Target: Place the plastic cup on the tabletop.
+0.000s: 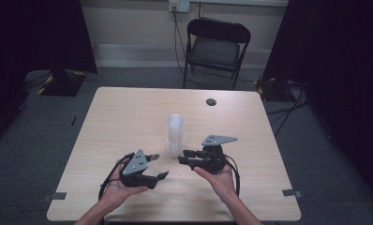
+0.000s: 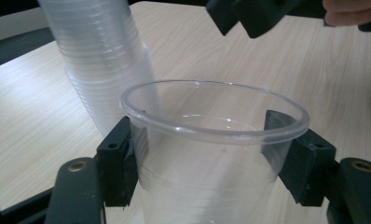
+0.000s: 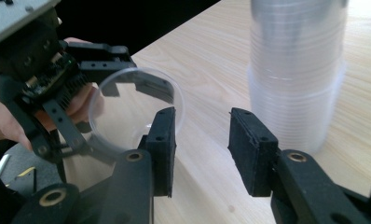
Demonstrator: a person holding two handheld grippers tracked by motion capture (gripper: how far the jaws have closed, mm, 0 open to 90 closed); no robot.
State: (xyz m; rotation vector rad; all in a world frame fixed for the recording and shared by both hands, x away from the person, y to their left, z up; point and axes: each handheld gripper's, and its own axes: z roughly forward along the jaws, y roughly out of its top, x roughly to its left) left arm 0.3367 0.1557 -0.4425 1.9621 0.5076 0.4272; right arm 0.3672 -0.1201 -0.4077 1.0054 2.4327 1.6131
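A: What is the left hand-held gripper (image 1: 158, 165) doing?

B: Its jaws are clamped on a single clear plastic cup (image 2: 211, 154) just under the rim, held at the near left of the bench (image 1: 128, 117).

A: How will that cup handle?

B: Probably light, thin and slippery; it could buckle if squeezed hard. The stiffer rolled rim looks like the safest place to grip.

A: And to its right?

B: A stack of clear cups (image 1: 175, 133) stands mid-bench. The right hand-held gripper (image 3: 202, 149) sits just near of it, jaws partly apart with nothing between them.

A: Anything unclear?

B: The held cup's base is cut off in the left gripper view, and from above the cup almost vanishes against the wood.
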